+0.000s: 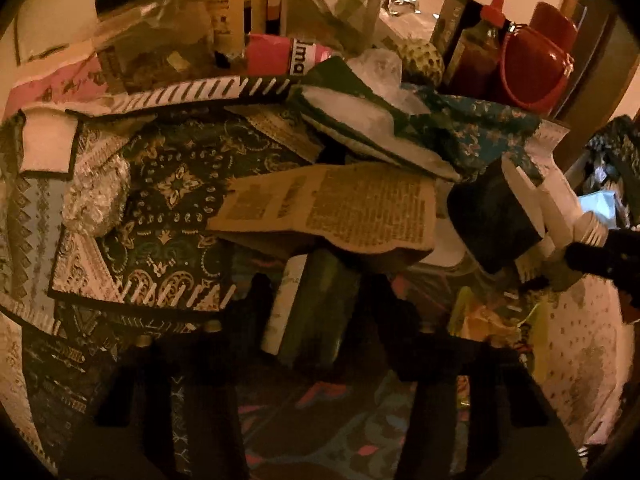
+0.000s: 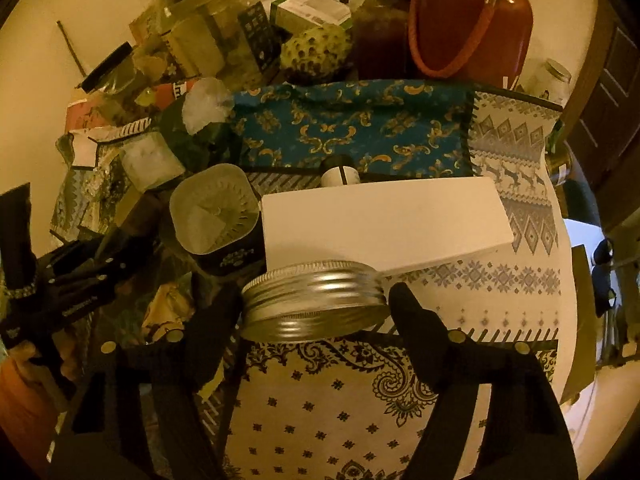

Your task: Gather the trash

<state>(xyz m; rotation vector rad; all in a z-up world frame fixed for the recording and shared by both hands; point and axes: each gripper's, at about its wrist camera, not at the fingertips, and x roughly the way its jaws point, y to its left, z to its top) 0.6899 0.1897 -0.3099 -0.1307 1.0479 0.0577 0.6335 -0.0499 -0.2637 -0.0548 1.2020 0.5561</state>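
Observation:
In the left wrist view my left gripper [image 1: 320, 300] is shut on a dark green bottle with a white label [image 1: 316, 312], just below a torn piece of newspaper [image 1: 340, 208] lying on patterned cloth. A crumpled foil ball [image 1: 96, 196] lies to the left. In the right wrist view my right gripper [image 2: 314, 304] is shut on a round metal jar lid [image 2: 314, 300], held above the patterned cloth in front of a white box [image 2: 384, 220]. The left gripper shows at the left edge of that view [image 2: 80, 280].
A dark square cup holding white paper [image 2: 216, 212] stands left of the white box. Jars, bottles, a red bag [image 2: 472, 16], a green custard apple [image 2: 316, 50] and a clear crumpled wrapper [image 2: 206, 102] crowd the back. The table edge [image 2: 560, 280] falls away at the right.

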